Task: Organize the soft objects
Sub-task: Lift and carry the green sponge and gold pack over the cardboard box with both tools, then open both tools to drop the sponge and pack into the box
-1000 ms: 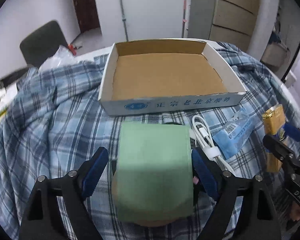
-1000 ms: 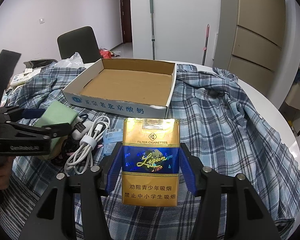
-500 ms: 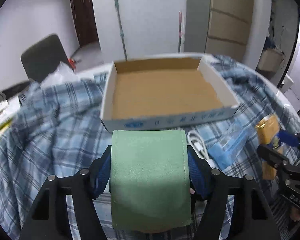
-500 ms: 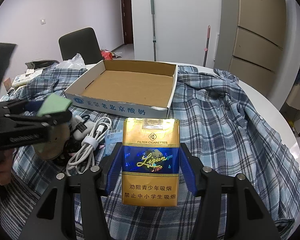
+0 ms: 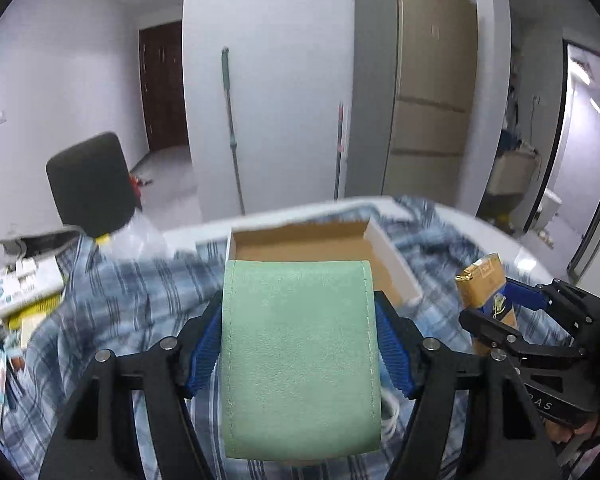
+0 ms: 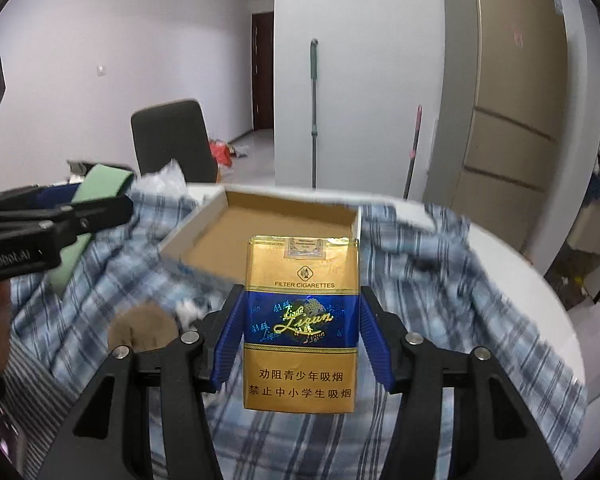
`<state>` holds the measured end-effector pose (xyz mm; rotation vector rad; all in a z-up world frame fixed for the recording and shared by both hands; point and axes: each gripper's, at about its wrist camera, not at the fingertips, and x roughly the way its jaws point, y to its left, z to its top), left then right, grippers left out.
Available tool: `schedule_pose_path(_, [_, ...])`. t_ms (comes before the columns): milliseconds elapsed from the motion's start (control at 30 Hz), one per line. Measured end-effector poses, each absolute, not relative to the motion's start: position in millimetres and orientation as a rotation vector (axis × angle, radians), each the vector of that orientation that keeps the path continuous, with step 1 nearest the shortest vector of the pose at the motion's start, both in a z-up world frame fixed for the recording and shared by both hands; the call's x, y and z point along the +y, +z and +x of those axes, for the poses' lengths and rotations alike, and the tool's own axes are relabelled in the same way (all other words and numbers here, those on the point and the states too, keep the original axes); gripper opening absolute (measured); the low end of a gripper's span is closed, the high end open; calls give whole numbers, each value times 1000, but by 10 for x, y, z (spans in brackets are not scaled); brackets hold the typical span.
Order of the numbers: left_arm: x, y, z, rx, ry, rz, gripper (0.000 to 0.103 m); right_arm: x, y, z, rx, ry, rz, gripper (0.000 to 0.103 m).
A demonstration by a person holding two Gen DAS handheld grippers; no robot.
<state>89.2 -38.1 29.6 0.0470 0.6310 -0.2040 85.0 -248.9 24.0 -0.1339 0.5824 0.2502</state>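
My left gripper is shut on a green soft case and holds it in the air in front of the open cardboard box. My right gripper is shut on a gold and blue cigarette pack, also lifted, with the box just behind it. In the right wrist view the left gripper and green case are at the left. In the left wrist view the right gripper with the pack is at the right.
A blue plaid shirt covers the round white table. A brown round object and a white cable lie on it. Papers sit at the left edge. A dark chair stands behind the table.
Both grippers have lifted with their objects. The left gripper closed on the green case one second ago and raised it; both views now tilt up toward the room.
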Motion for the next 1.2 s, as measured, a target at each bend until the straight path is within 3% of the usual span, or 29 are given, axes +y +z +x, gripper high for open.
schedule_pose_path(333, [-254,654,1496,478,-213,-6,71,-2265,733,1550,417,126,-117,54])
schedule_pose_path(567, [-300,433,1951,516,-265,13,71,-2282,261,2016,500,157,-54,54])
schedule_pose_path(767, [-306,18,2268,639,-292,10,71,-2317,-239,2314,689,247,2,54])
schedule_pose_path(1200, [-239,-464,2520,709,-258,-10,72,-2286,-517,2407,775,287,12,55])
